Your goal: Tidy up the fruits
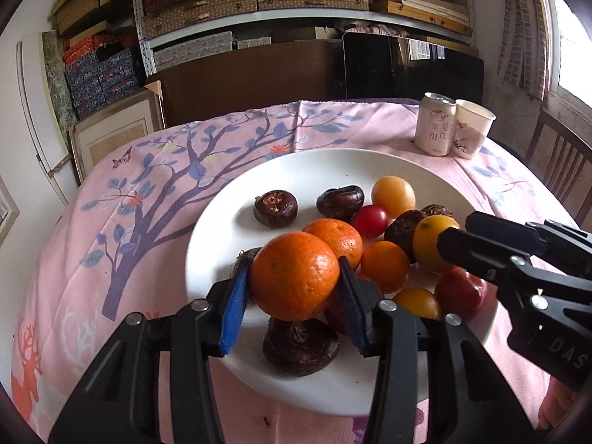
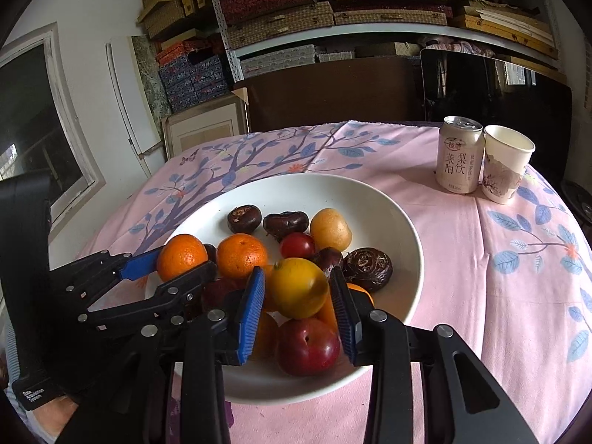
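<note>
Left wrist cam: the left hand-held gripper [image 1: 294, 285] is clamped on a tangerine [image 1: 294, 275], held just above the near side of the white plate [image 1: 222, 229] on the bench [image 1: 148, 192].

Right wrist cam: the right hand-held gripper [image 2: 298, 292] is grasping a yellow fruit [image 2: 298, 288] over the plate's near fruit pile, with a red plum [image 2: 309, 346] right below it. A can [image 2: 458, 155] and paper cup [image 2: 505, 164] sit far right.

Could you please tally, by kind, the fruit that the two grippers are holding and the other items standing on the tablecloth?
Orange mandarin, clamped in the left gripper: 1
Yellow fruit, clamped in the right gripper: 1
White plate: 1
Drink can: 1
Paper cup: 1
Total: 5
</note>
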Demonstrator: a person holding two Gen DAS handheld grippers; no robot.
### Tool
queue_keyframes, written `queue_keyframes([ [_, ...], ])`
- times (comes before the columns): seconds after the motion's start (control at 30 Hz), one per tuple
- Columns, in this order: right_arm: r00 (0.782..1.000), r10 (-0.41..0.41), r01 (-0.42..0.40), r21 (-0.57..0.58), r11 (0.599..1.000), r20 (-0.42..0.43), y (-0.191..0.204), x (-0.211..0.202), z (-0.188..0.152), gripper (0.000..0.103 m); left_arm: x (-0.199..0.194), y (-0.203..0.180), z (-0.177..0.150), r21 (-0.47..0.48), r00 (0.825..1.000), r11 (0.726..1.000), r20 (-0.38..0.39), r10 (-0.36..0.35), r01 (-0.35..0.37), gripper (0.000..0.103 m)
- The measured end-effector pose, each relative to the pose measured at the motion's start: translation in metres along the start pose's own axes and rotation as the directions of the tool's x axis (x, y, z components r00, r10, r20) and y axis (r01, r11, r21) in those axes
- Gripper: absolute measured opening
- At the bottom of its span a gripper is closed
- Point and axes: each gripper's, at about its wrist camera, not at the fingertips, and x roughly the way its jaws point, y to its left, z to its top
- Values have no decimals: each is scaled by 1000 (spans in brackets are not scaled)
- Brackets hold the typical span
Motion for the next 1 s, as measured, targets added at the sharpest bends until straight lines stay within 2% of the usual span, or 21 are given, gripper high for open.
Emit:
queue_keyframes([
  [0.1, 1000, -7, 7, -19, 1000, 25, 6, -7, -1, 44, -7, -2, 0, 2, 1000, 1000, 25, 4, -4, 50],
  [0.17, 999, -17, 18, -28, 999, 44, 9, -14, -3, 45, -14, -3, -1, -3, 998, 1000, 50, 31, -31, 68],
  [0.2, 998, -18, 20, -31, 999, 54, 9, -18, -4, 45, -18, -3, -2, -4, 997, 999, 65, 39, -39, 72],
  [0.23, 998, -19, 21, -32, 999, 63, 10, -22, -4, 48, -22, -3, -2, -4, 996, 999, 76, 48, -48, 77],
  [0.4, 994, -31, 35, -38, 999, 103, 14, -41, -8, 62, -45, -5, -7, -11, 990, 997, 117, 76, -76, 90],
  [0.47, 992, -41, 47, -50, 998, 123, 18, -48, -11, 72, -53, -6, -10, -9, 986, 995, 132, 98, -98, 95],
  [0.53, 987, -55, 64, -54, 996, 150, 20, -57, -15, 80, -61, -8, -13, -6, 983, 993, 142, 116, -116, 98],
  [0.57, 985, -61, 71, -54, 996, 160, 21, -62, -17, 87, -65, -8, -15, -7, 982, 993, 145, 120, -120, 98],
  [0.63, 982, -66, 76, -53, 996, 177, 21, -73, -23, 98, -72, -7, -19, -9, 985, 995, 140, 104, -104, 98],
  [0.77, 976, -102, 111, -35, 993, 192, 19, -93, -35, 99, -85, -6, -29, -25, 988, 996, 126, 90, -87, 98],
  [0.87, 980, -93, 98, -18, 995, 177, 16, -105, -48, 99, -95, -8, -37, -28, 988, 994, 108, 110, -108, 98],
  [1.0, 971, -84, 96, -43, 995, 223, 20, -123, -76, 99, -117, -2, -52, -71, 991, 997, 124, 52, -43, 98],
])
